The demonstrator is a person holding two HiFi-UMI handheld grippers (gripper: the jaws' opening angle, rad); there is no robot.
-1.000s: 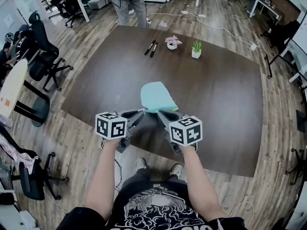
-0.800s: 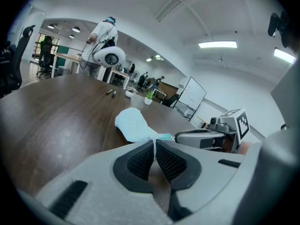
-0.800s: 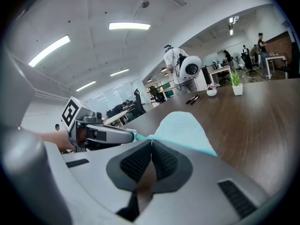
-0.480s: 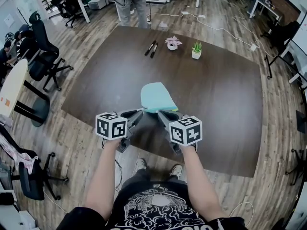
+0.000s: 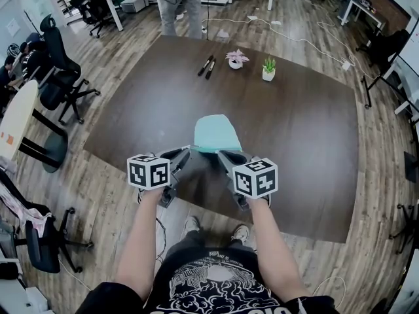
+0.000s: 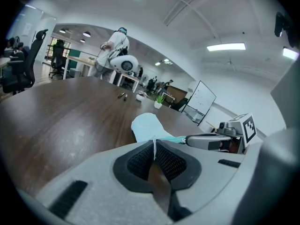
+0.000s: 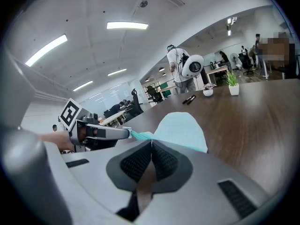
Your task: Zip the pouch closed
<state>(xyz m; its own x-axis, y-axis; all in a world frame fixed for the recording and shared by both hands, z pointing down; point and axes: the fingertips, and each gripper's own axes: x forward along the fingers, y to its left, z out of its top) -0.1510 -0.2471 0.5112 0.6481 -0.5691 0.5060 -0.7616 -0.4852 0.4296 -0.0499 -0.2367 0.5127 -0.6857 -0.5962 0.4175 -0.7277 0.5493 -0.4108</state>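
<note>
The light teal pouch (image 5: pixel 216 133) lies on the dark wooden table (image 5: pixel 301 129) right in front of me, its near edge lifted between the two grippers. My left gripper (image 5: pixel 188 152) is shut on the left end of that edge, my right gripper (image 5: pixel 220 153) shut on the right end. In the left gripper view the pads (image 6: pixel 166 161) meet on a thin pale strip, with the pouch (image 6: pixel 146 125) beyond and the right gripper (image 6: pixel 187 140) pinching teal fabric. The right gripper view shows the pouch (image 7: pixel 183 130) and the left gripper (image 7: pixel 127 133) gripping its corner. I cannot make out the zipper pull.
Two black markers (image 5: pixel 206 65) and two small potted plants (image 5: pixel 235 59) (image 5: pixel 268 69) sit at the table's far side. A person (image 5: pixel 178 5) stands beyond the far edge. Office chairs (image 5: pixel 59 70) stand to the left. The table's near edge (image 5: pixel 196 205) runs just under my hands.
The pouch has swung from leaning right to lying straight away from me. My left gripper has shifted slightly left; the right has stayed put.
</note>
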